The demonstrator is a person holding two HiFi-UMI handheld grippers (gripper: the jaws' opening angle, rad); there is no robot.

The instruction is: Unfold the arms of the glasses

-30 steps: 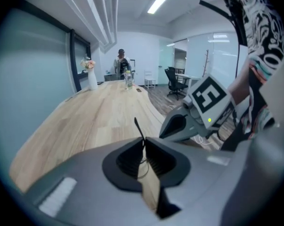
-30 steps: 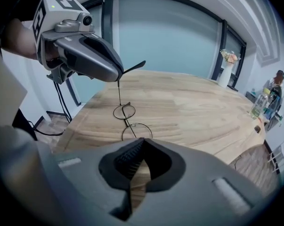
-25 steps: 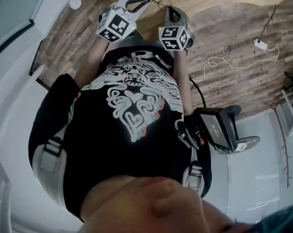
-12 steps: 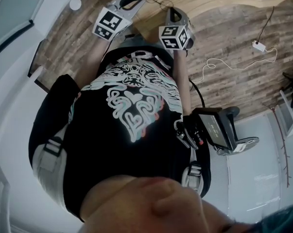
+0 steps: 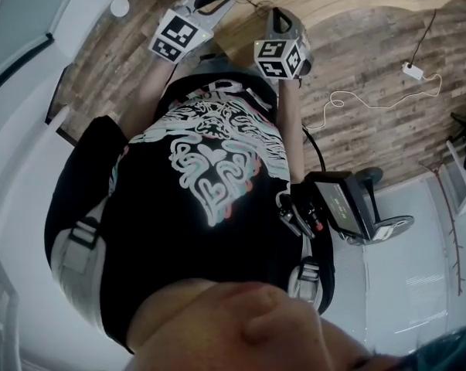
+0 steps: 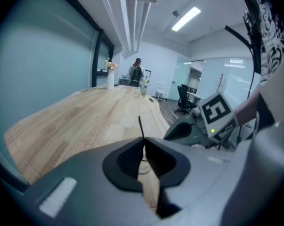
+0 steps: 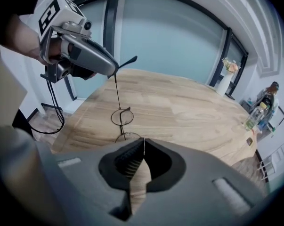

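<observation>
1. Holding the glasses [image 7: 121, 117] up over the surface [image 7: 193, 107].
2. Pinching one swung-out arm in the closed left gripper [image 6: 142, 147] jaws.
3. Pinching the other end in the closed right gripper [image 7: 143, 149] jaws.
4. Probably half done; second arm left.

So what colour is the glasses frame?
Black: the glasses have a thin dark wire frame with round clear lenses. It shows best in the right gripper view.

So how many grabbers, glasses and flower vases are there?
glasses: 1
grippers: 2, the left gripper and the right gripper, each with its fingers shut on an arm of the glasses
flower vase: 1
Total: 4
</observation>
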